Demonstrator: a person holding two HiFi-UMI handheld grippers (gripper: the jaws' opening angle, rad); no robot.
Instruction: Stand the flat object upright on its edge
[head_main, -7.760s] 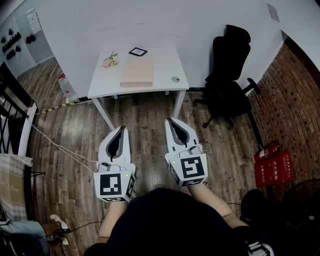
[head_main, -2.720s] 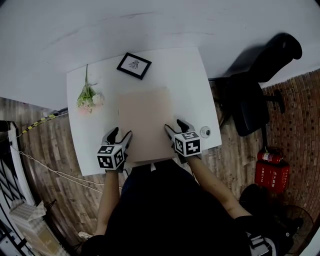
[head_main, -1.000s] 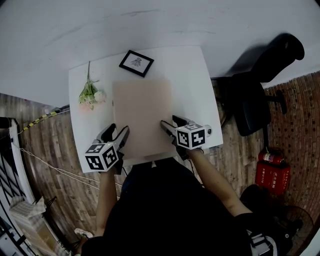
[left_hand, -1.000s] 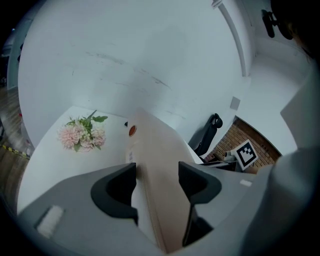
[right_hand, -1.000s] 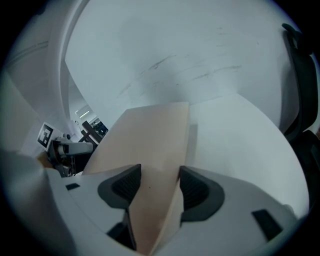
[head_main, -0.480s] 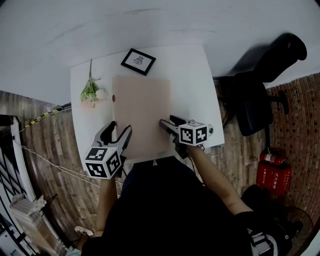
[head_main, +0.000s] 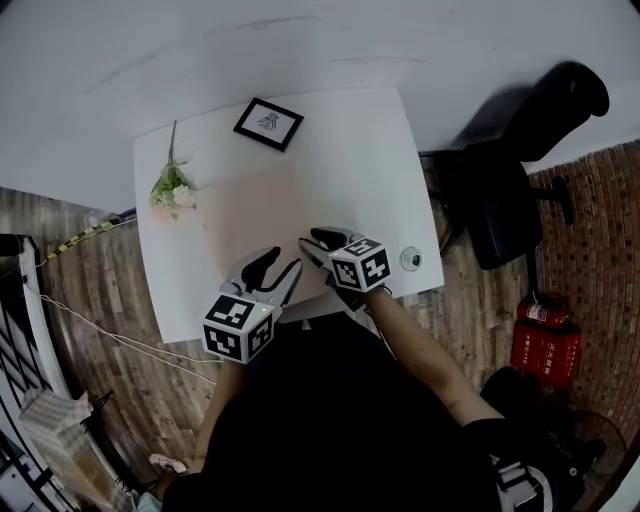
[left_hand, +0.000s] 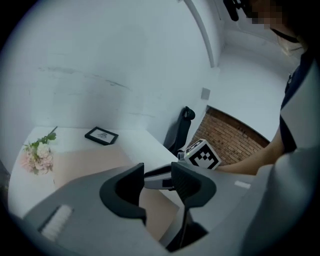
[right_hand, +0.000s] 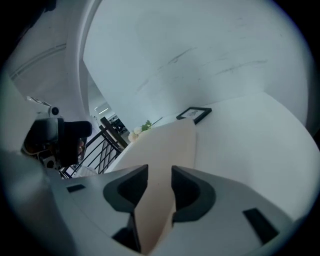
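Pinching the near edge of the board (head_main: 255, 215) in the just-closed fingers of the right gripper (head_main: 310, 243), for tipping it up off the bench (head_main: 370, 150). Closing the fingers of the left gripper (head_main: 283, 262) around the same edge too, contact being unclear.

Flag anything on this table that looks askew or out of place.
The beige board stands out. It no longer lies flat on the table and looks tilted, with one edge between the jaws of the right gripper, which have just been closing on it. The picture frame and the flowers lie flat.
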